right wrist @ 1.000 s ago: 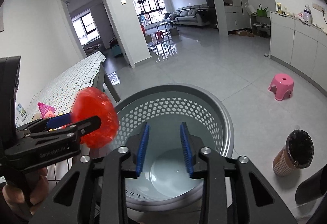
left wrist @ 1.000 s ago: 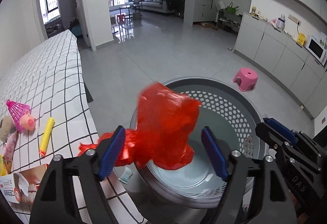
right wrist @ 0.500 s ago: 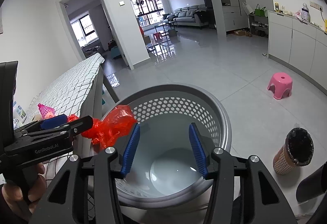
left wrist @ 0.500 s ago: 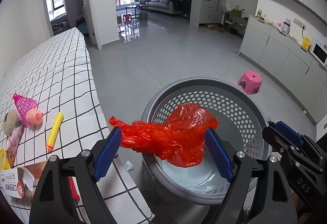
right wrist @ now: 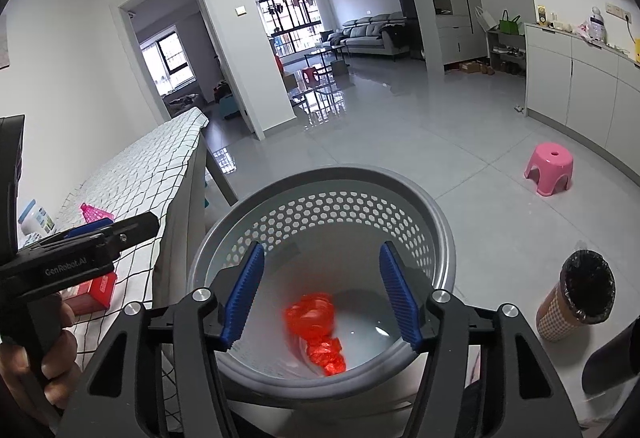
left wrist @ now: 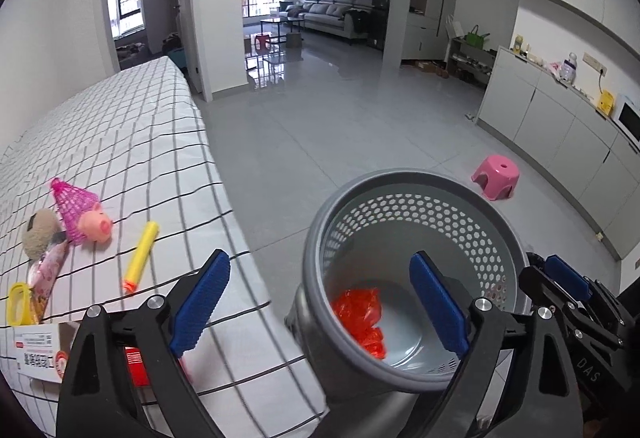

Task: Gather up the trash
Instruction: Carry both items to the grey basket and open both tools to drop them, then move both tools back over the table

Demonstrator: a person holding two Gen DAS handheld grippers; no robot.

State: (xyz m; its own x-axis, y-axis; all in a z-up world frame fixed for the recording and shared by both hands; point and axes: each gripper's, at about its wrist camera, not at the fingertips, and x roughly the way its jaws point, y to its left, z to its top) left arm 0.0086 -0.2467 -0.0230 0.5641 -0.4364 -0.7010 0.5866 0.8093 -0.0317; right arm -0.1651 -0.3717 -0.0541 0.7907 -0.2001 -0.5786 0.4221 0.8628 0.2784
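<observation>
Tilting down over the basket [right wrist: 436, 234], both grippers [left wrist: 320, 302] [right wrist: 322, 292] were spreading empty, the red bag [right wrist: 318, 330] lying on its bottom beside the checked table [left wrist: 132, 142] on grey tiles.

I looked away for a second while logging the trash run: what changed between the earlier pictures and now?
The red plastic bag left the left gripper and fell to the bottom of the grey perforated basket. Both grippers' jaws are opening, nothing between them; right gripper hovers over the basket. The yellow foam dart and pink pig toy stayed put.
</observation>
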